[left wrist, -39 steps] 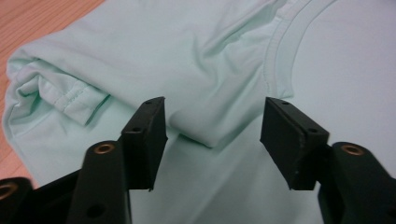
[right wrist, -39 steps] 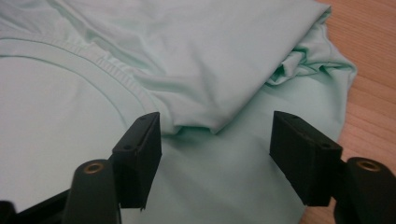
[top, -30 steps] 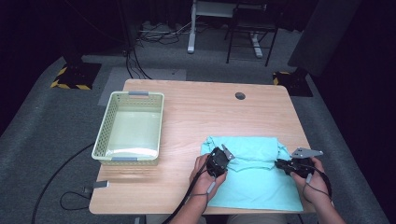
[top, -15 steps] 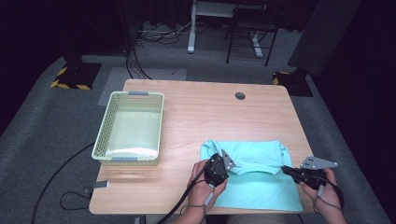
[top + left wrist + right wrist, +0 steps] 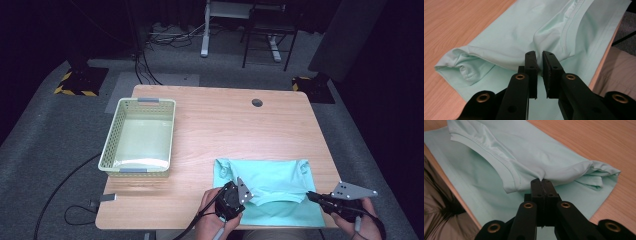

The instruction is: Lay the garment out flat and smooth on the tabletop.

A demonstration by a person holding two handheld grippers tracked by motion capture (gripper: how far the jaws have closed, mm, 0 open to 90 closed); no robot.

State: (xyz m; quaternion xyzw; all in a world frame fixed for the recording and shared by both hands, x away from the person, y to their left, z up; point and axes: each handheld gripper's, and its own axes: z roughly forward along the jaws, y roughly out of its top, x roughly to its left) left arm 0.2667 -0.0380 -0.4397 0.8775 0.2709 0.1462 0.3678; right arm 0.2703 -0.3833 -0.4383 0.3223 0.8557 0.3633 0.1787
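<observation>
A mint-green garment lies folded near the front right edge of the wooden table. My left gripper pinches the raised hem of its upper layer on the left side, and my right gripper pinches the same hem on the right. In the left gripper view the jaws are shut on a bunched fold of the garment. In the right gripper view the jaws are pressed fully together on the hem of the garment, and the cloth hangs lifted above the lower layer.
A pale green plastic basket stands at the table's left side, apart from the garment. A round cable hole sits near the far edge. Bare wood lies beyond the cloth. The person's lap is just past the near edge.
Both grippers have moved toward the person and risen, drawing the garment's upper layer with them. The cloth's far edge has slid closer to the near edge.
</observation>
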